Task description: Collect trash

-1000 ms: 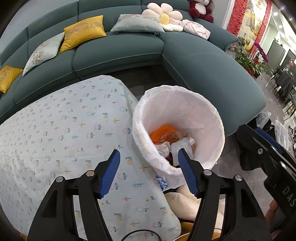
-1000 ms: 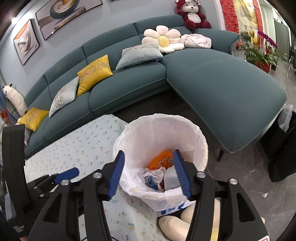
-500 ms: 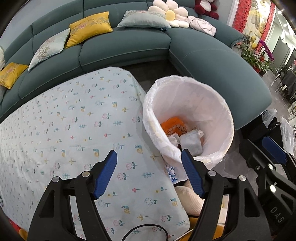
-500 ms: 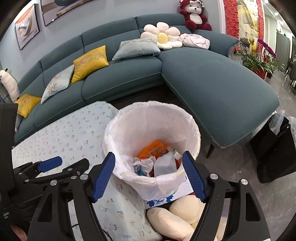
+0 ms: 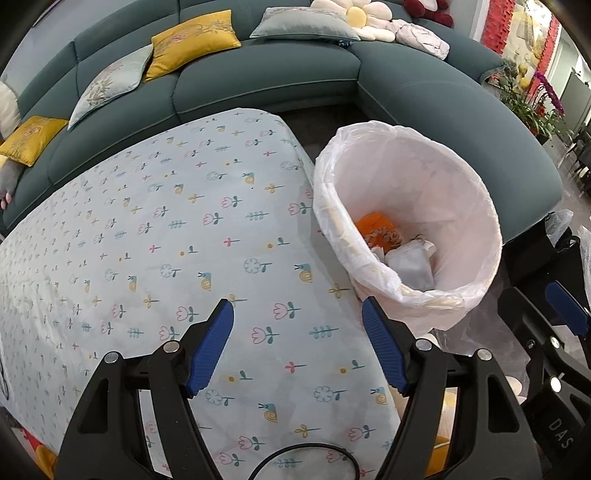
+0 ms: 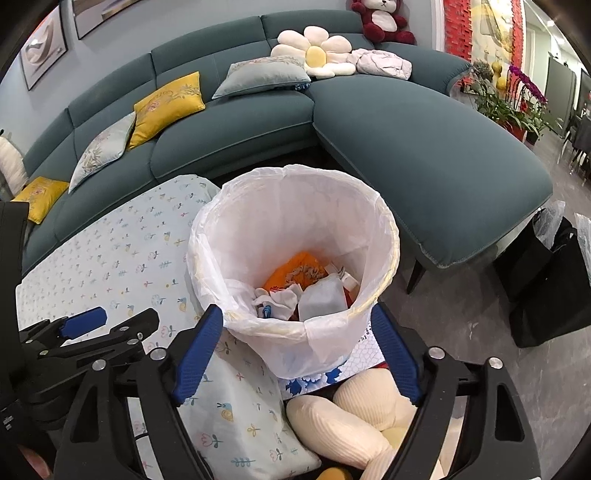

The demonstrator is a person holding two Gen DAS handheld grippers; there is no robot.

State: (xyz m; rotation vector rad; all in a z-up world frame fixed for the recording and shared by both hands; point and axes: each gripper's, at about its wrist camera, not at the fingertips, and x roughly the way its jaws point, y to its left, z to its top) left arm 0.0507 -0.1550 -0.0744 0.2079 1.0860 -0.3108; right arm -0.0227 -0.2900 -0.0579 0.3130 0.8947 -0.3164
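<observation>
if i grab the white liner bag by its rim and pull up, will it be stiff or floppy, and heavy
Probably floppy: the liner bag is thin, translucent and wrinkled where it folds over the bin's rim. Likely light too, since only a few crumpled wrappers sit low inside. The film looks slick, so it may slip between fingers.

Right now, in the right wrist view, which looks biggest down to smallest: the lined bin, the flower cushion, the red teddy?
1. Lined bin, though it is nearest the camera.
2. Flower cushion.
3. Red teddy, partly cut off.
</observation>
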